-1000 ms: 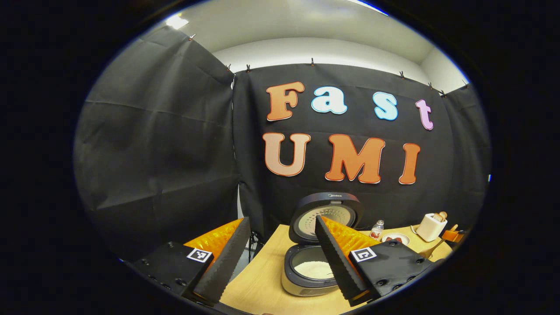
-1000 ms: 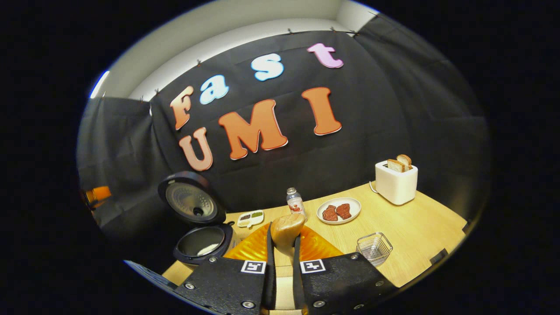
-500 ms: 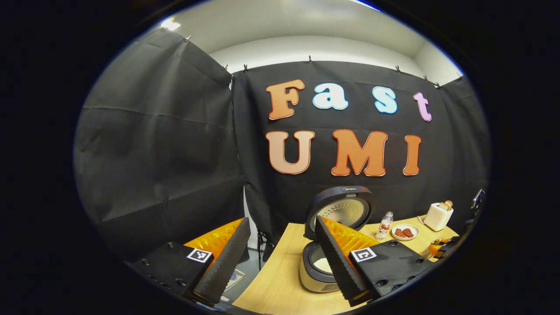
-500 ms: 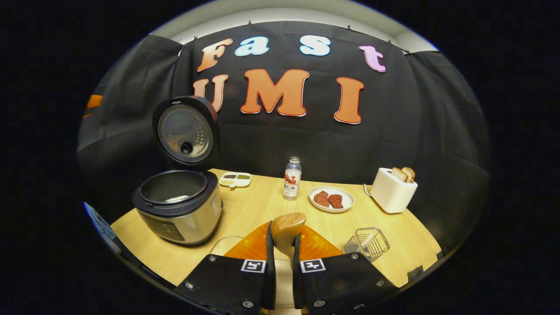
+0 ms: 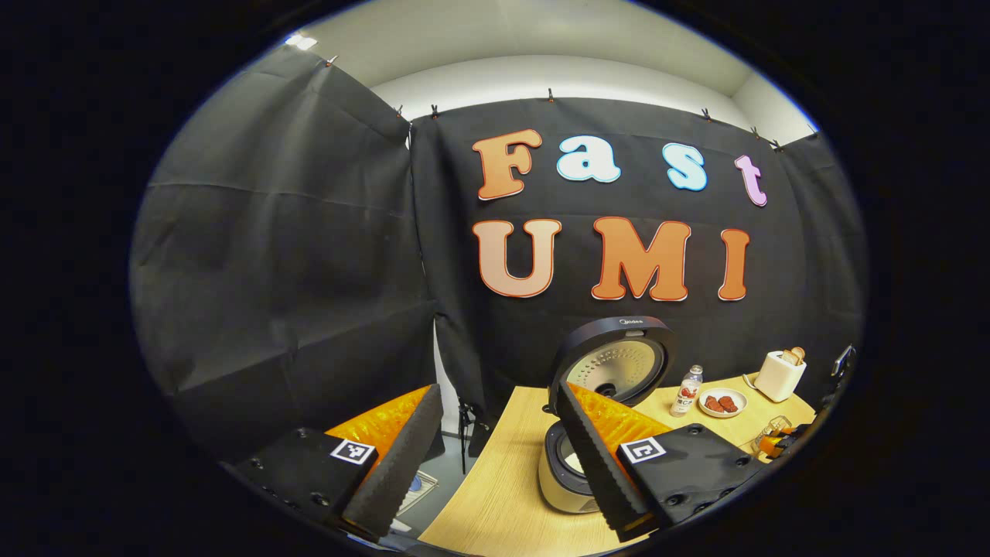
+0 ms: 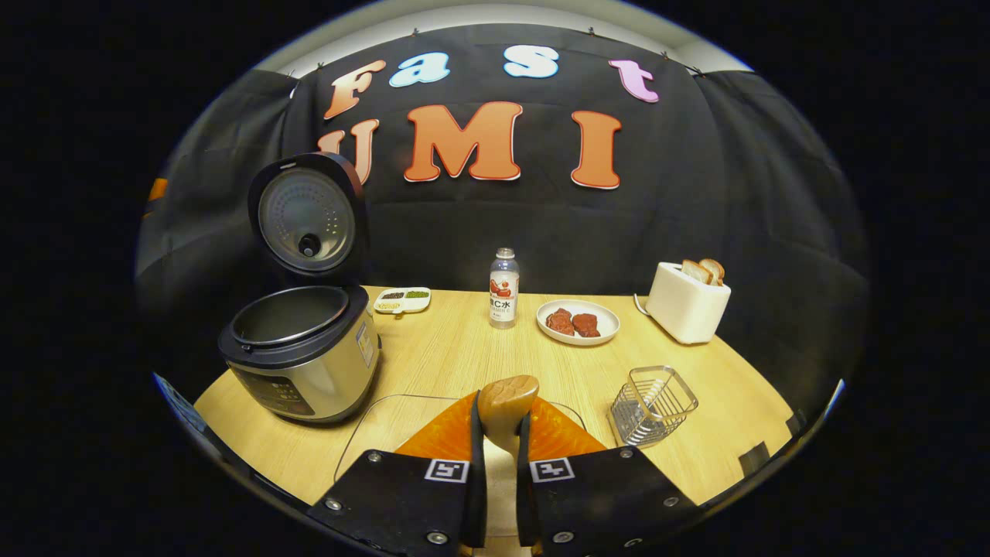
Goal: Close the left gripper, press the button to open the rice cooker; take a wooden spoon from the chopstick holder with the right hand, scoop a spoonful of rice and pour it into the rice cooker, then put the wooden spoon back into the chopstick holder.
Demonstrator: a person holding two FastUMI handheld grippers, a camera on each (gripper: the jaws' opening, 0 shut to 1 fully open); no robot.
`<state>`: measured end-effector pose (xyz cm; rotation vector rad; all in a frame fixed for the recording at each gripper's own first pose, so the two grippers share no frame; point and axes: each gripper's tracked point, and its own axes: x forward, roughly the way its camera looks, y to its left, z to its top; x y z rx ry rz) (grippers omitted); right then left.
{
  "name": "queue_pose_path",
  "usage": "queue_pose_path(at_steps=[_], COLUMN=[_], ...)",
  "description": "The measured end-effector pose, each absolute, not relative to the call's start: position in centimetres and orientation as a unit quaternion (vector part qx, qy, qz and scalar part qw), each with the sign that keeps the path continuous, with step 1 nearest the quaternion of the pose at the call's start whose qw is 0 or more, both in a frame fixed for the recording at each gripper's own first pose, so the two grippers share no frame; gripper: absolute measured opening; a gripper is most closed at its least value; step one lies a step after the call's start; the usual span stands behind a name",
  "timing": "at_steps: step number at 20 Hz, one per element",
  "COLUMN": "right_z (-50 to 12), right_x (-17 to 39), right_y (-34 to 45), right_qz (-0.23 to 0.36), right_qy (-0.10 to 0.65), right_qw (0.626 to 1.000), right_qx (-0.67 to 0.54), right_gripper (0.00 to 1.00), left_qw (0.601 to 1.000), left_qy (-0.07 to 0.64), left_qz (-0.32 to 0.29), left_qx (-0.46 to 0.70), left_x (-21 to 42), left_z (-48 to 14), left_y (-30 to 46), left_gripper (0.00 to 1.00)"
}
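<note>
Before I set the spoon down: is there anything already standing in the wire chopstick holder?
No, the wire chopstick holder stands empty on the table, and the wooden spoon is clamped in the right claw.

In the right gripper view, the rice cooker stands on the table at the left, lid raised behind its pot. A small dish lies behind it to the right. Along the back, left to right, stand a bottle, a plate and a toaster. The wire holder sits in front of the plate, to the right.
</note>
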<state>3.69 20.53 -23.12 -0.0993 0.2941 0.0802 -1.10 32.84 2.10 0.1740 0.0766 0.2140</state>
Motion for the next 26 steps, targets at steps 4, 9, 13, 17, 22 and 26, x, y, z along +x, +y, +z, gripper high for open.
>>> queue_pose_path(at_steps=[4, 9, 13, 17, 22, 26], right_z=[-23.4, -23.9, -24.2, -24.8, -25.0, -25.0], right_x=[2.5, 1.8, 2.1, 2.6, 2.7, 2.7], right_y=[21.6, 23.8, 24.1, 22.9, 22.0, 22.2], right_qz=[0.041, 0.066, 0.073, 0.065, 0.053, 0.068], right_qy=[0.163, 0.177, 0.169, 0.179, 0.184, 0.187], right_qw=[0.985, 0.967, 0.954, 0.935, 0.918, 0.92], right_qx=[0.035, 0.172, 0.237, 0.298, 0.348, 0.336], right_gripper=[0.14, 0.14, 0.14, 0.14, 0.14, 0.14], left_qw=[0.991, 0.991, 0.991, 0.991, 0.991, 0.992], left_qy=[0.048, 0.051, 0.058, 0.062, 0.067, 0.067], left_qz=[0.099, 0.095, 0.093, 0.092, 0.088, 0.083], left_qx=[0.083, 0.081, 0.074, 0.068, 0.068, 0.069], left_x=[-0.4, -0.1, -0.2, -0.5, -0.7, -0.8], left_z=[1.3, 0.9, 0.3, 0.0, -0.4, -0.3], left_y=[32.3, 31.9, 31.8, 31.6, 31.1, 30.4], left_gripper=[0.99, 0.97, 0.97, 0.97, 0.97, 0.99])
